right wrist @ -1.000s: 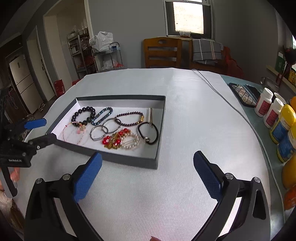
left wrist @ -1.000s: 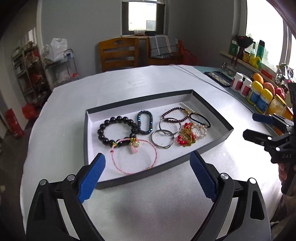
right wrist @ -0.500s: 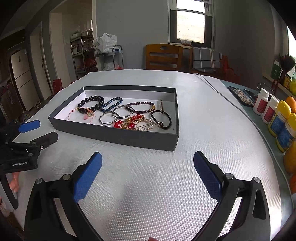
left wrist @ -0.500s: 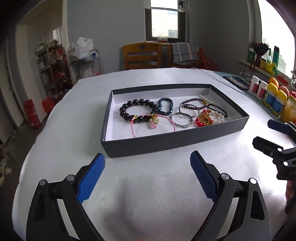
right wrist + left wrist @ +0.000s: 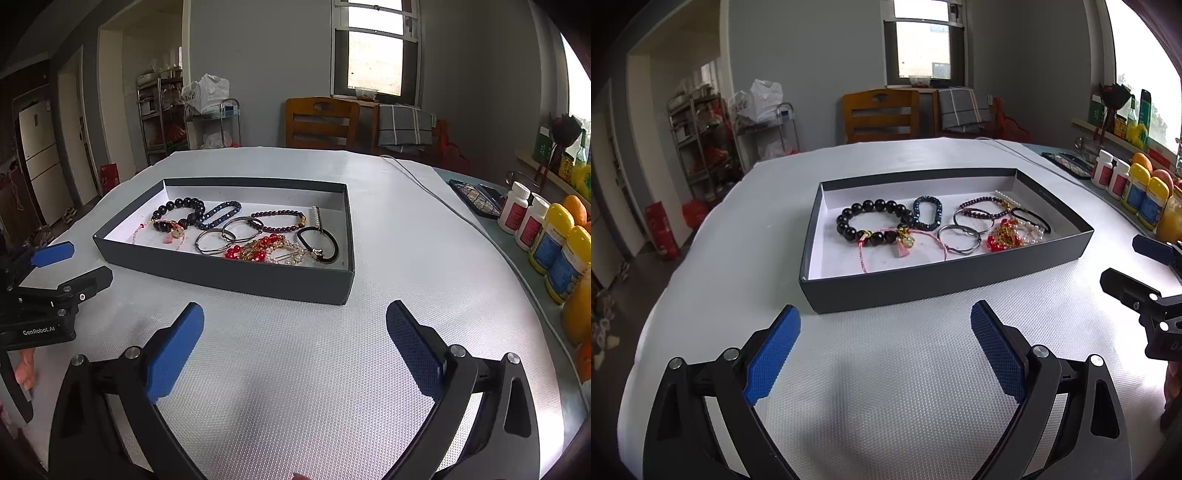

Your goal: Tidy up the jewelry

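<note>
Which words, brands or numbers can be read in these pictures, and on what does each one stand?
"GenRobot.AI": on the black body of the left claw, seen from the right wrist.
"D" and part of another letter, cut off: on the right claw.
Small print on the box wall: too small to read.
Bottle labels: blurred, unreadable.

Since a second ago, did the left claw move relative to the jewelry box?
Yes. The left claw has backed away and dropped lower: the grey jewelry box, once right between its open fingers seen from above, now sits beyond them, seen at a shallower angle.
</note>
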`<state>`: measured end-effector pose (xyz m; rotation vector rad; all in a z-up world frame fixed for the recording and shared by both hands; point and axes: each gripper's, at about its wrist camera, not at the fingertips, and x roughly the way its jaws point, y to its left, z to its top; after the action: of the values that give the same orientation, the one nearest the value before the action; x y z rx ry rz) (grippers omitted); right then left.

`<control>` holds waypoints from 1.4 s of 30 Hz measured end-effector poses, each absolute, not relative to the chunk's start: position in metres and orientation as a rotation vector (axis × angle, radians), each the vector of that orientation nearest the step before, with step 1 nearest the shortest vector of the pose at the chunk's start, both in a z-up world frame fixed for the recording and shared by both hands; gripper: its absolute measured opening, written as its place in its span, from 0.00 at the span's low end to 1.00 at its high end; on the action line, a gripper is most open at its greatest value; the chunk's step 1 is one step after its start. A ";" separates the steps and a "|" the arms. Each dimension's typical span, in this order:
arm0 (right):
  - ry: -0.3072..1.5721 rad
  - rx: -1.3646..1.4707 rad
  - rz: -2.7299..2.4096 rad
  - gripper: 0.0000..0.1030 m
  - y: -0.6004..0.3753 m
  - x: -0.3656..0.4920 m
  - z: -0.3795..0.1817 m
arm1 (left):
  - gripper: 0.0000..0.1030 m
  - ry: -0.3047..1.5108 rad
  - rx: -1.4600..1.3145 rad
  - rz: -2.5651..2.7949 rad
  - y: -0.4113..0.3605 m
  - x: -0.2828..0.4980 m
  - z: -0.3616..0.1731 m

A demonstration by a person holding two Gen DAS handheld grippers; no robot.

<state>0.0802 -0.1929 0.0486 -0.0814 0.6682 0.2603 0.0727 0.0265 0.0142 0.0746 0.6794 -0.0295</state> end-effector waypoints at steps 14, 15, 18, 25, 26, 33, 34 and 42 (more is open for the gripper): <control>0.658 -0.100 0.260 0.95 -0.190 0.078 0.050 | 0.92 0.669 0.085 -0.033 0.025 0.071 0.013; 0.658 -0.099 0.259 0.95 -0.190 0.078 0.050 | 0.92 0.668 0.086 -0.031 0.025 0.071 0.014; 0.659 -0.096 0.258 0.95 -0.191 0.078 0.051 | 0.92 0.668 0.086 -0.032 0.025 0.071 0.014; 0.657 -0.096 0.256 0.95 -0.192 0.078 0.051 | 0.92 0.668 0.086 -0.031 0.025 0.071 0.014; 0.655 -0.096 0.256 0.95 -0.192 0.078 0.051 | 0.92 0.668 0.087 -0.032 0.025 0.071 0.014; 0.653 -0.101 0.257 0.95 -0.191 0.078 0.052 | 0.92 0.668 0.087 -0.032 0.025 0.071 0.014; 0.653 -0.101 0.257 0.95 -0.192 0.078 0.052 | 0.92 0.669 0.087 -0.031 0.025 0.071 0.014; 0.653 -0.101 0.257 0.95 -0.191 0.078 0.052 | 0.92 0.668 0.087 -0.031 0.025 0.071 0.014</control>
<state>0.0776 -0.1913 0.0518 -0.1005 0.6534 0.2570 0.0714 0.0252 0.0140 0.0873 0.6679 -0.0310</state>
